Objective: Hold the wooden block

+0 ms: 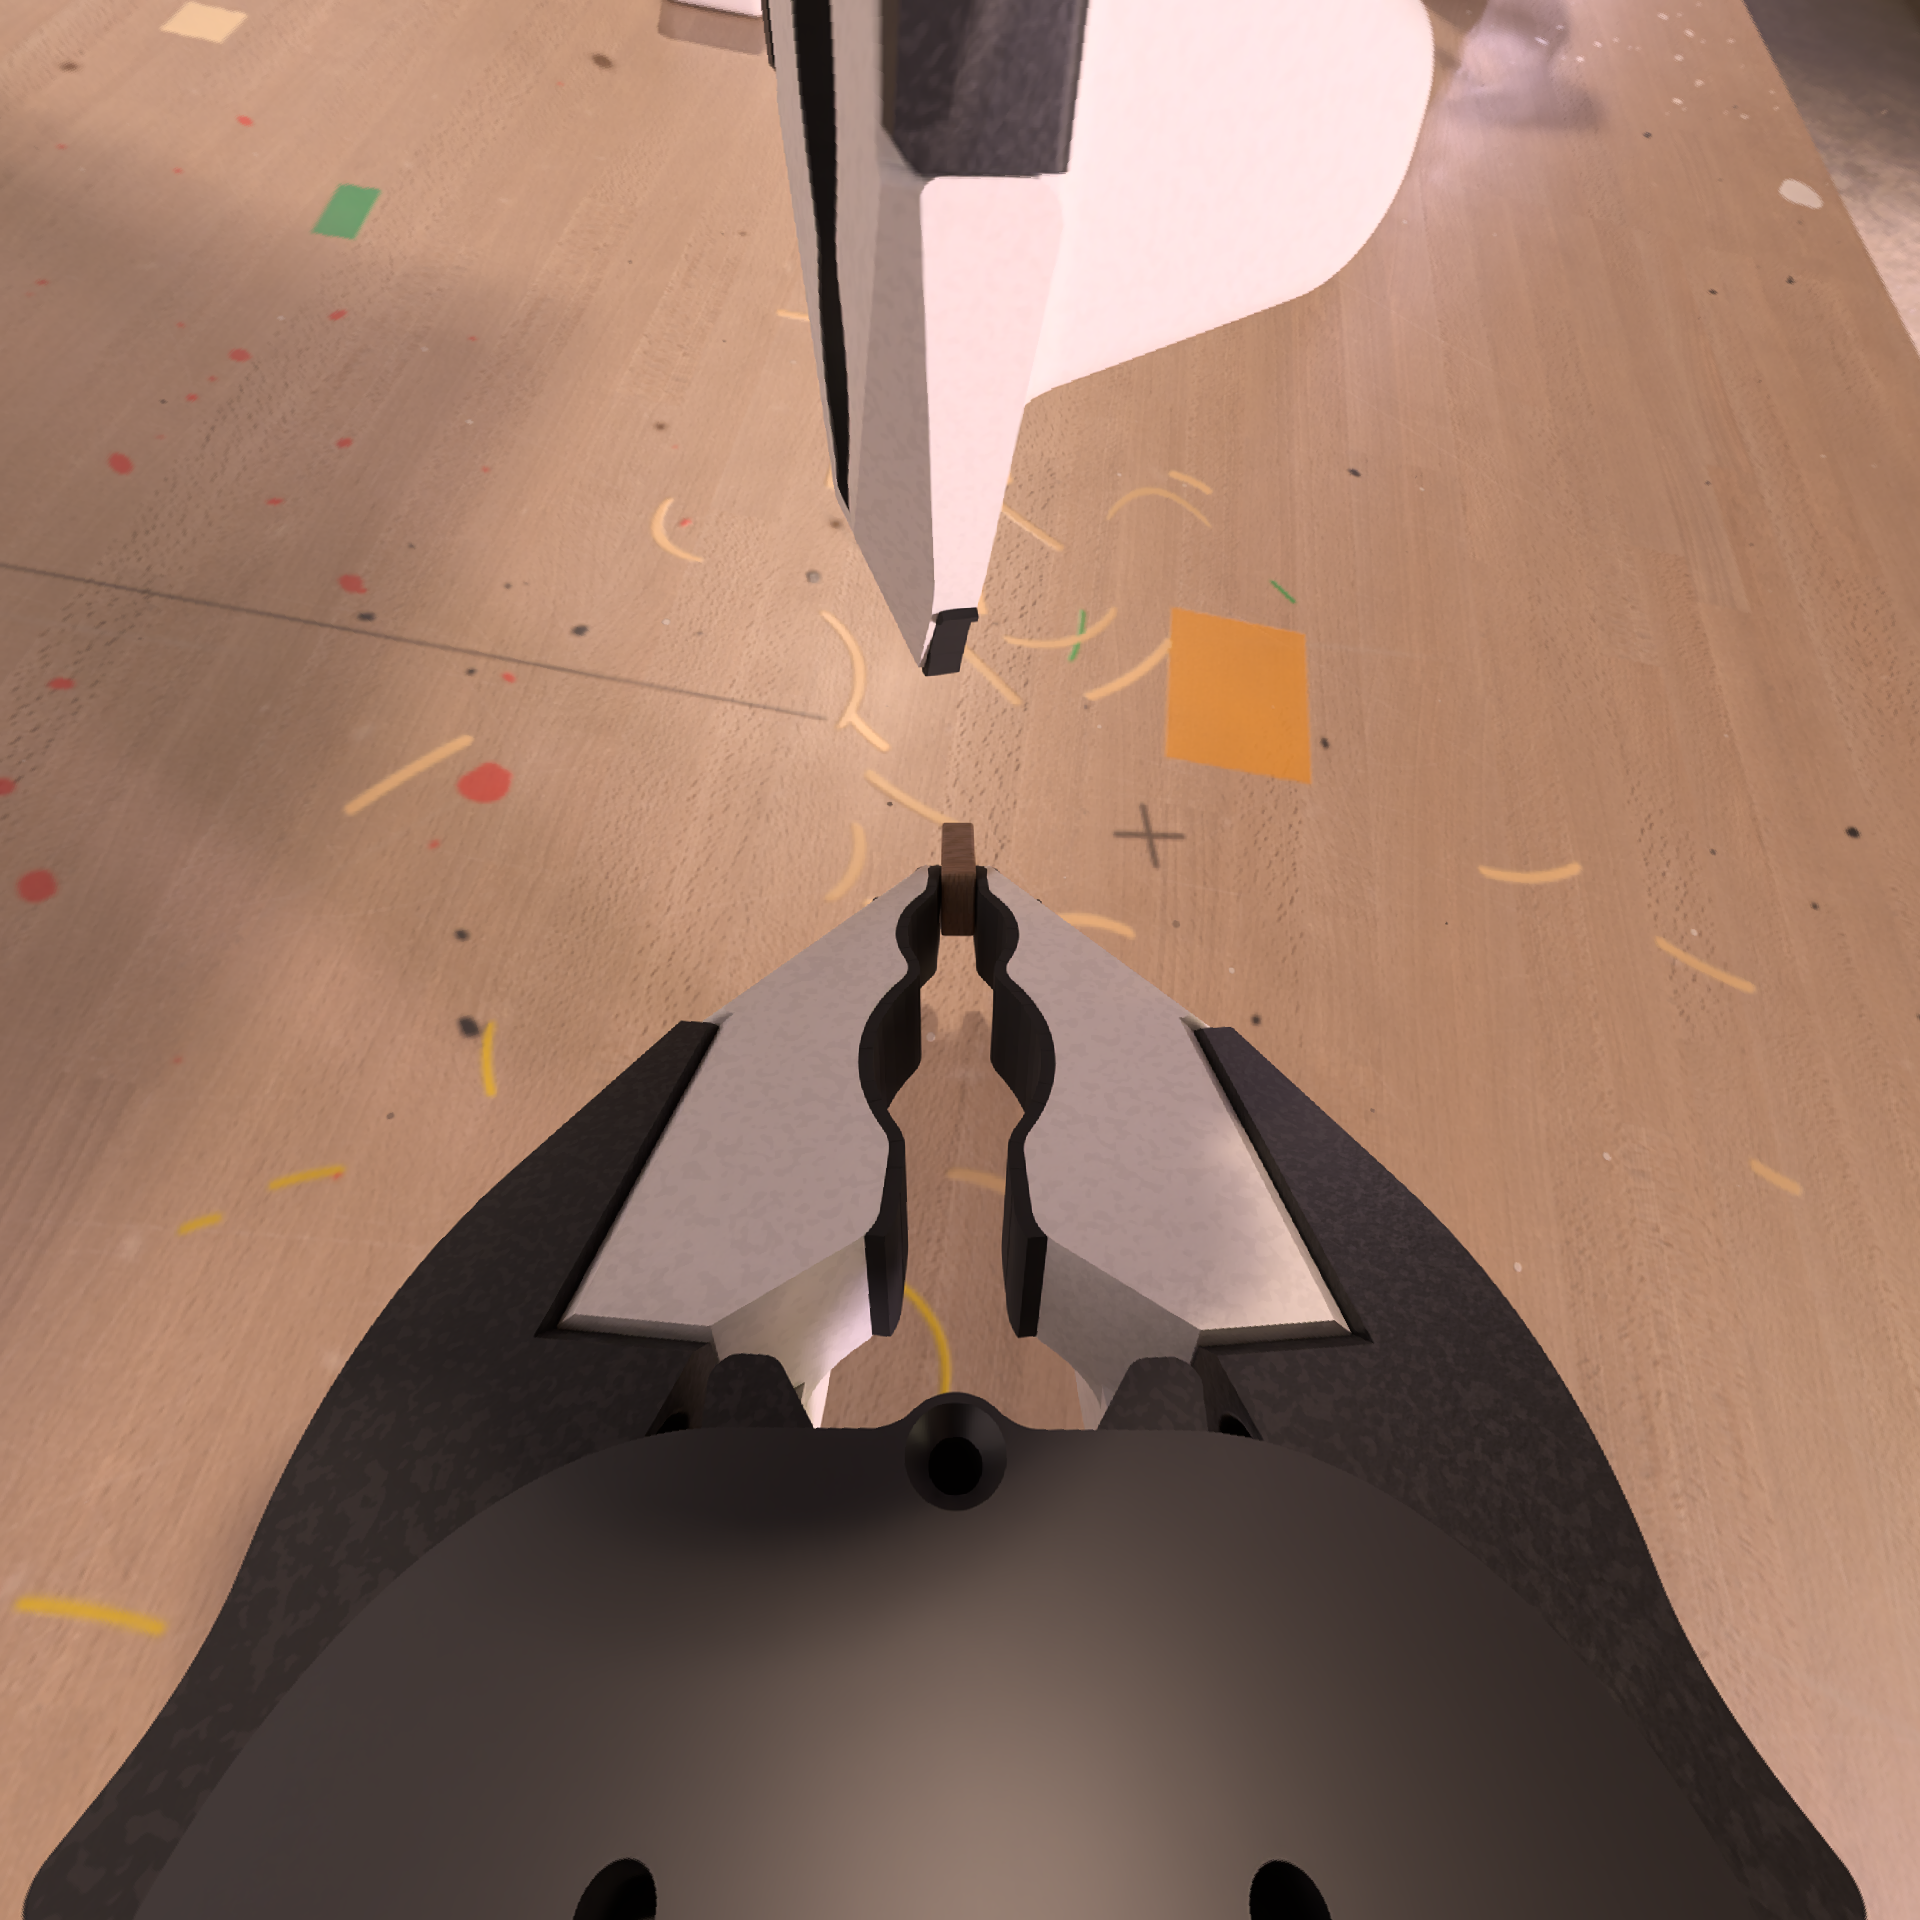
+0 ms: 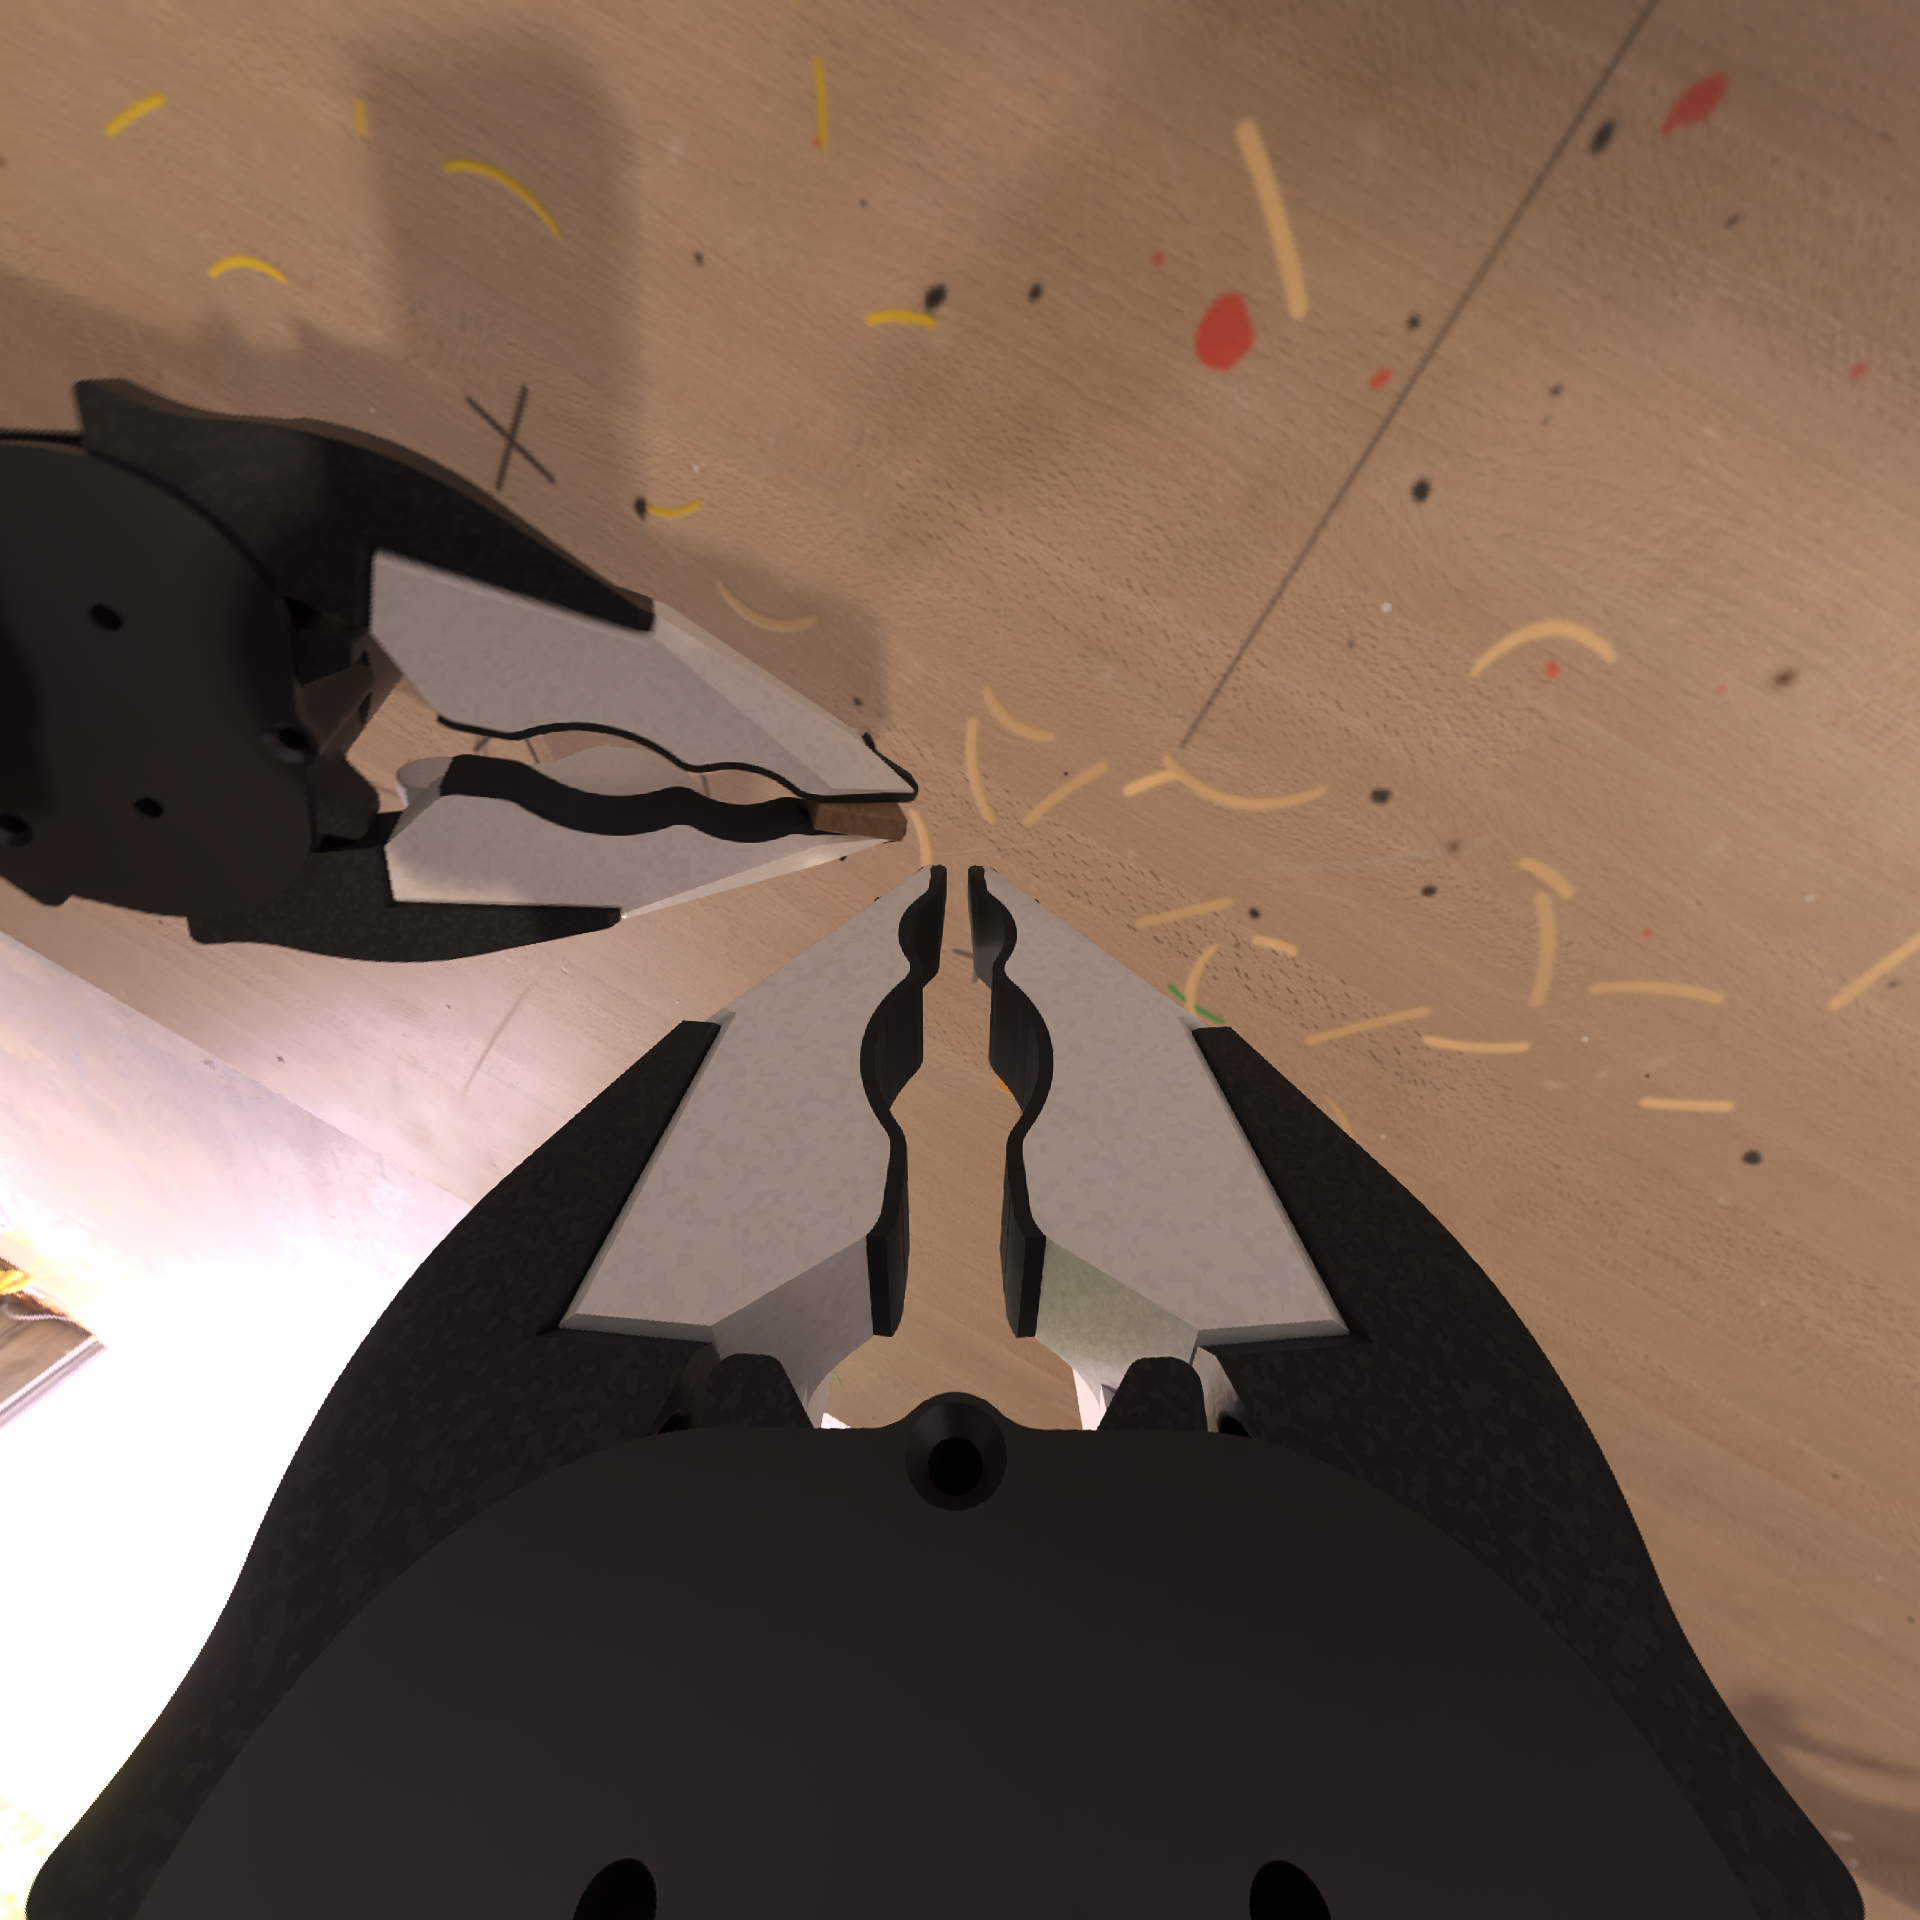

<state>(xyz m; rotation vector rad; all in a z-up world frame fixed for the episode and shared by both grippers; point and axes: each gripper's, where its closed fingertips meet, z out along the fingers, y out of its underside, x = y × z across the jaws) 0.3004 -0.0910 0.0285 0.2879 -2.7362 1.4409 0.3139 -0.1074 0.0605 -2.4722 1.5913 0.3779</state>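
A small thin brown wooden block [image 1: 956,878] is pinched between the fingertips of my left gripper [image 1: 956,894], its far end sticking out past the tips above the wooden tabletop. In the right wrist view the left gripper [image 2: 883,816] reaches in from the left with the block [image 2: 857,824] flat between its tips. My right gripper [image 2: 958,878] is shut with a narrow slit between its tips and holds nothing; it sits just right of and below the block's end. In the left wrist view the right gripper [image 1: 951,649] comes down from the top, its tip beyond the block.
The wooden tabletop [image 1: 1558,1039] carries paint flecks, curved yellow marks and a pencilled cross [image 1: 1148,834]. An orange patch [image 1: 1236,694] lies right of the right gripper's tip, a green patch [image 1: 346,211] at the far left. A thin seam line [image 2: 1403,395] crosses the top.
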